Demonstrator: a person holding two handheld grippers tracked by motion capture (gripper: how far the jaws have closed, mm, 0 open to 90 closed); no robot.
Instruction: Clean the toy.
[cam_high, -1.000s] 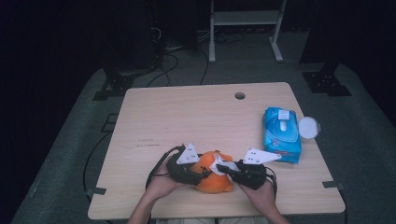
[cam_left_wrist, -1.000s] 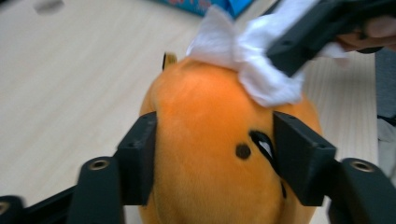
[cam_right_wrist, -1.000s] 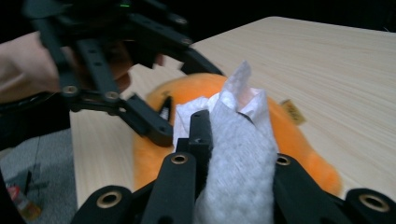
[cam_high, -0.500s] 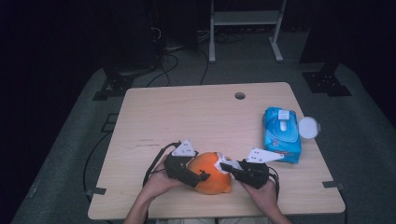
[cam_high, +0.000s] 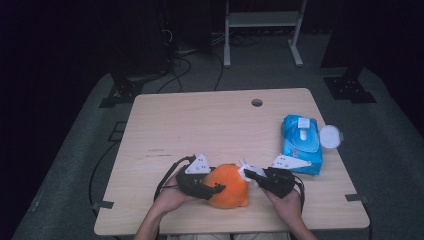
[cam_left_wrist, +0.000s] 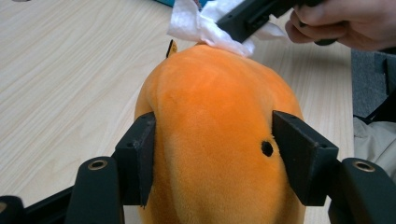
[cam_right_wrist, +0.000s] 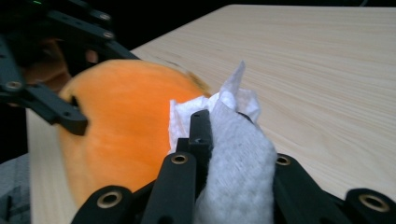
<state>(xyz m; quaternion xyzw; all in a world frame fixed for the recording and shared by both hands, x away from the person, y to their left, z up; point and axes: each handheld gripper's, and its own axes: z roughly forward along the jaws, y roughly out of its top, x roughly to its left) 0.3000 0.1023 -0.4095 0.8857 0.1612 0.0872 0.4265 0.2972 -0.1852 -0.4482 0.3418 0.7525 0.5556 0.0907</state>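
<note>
An orange plush toy lies near the table's front edge. My left gripper comes at it from the left. Its jaws have just been closing, and in the left gripper view both pads press into the toy's sides. My right gripper comes from the right, shut on a crumpled white wipe. The wipe rests on the toy's far top end. In the right gripper view the wipe bulges between the jaws, with the toy just behind it.
A blue pack of wipes lies at the table's right side, a round white lid beside it at the edge. The wooden table has a cable hole at the back. Cables trail off the front left.
The left gripper's jaws stood wider around the toy half a second ago and now squeeze it again. The right gripper with the wipe has slid slightly lower against the toy.
</note>
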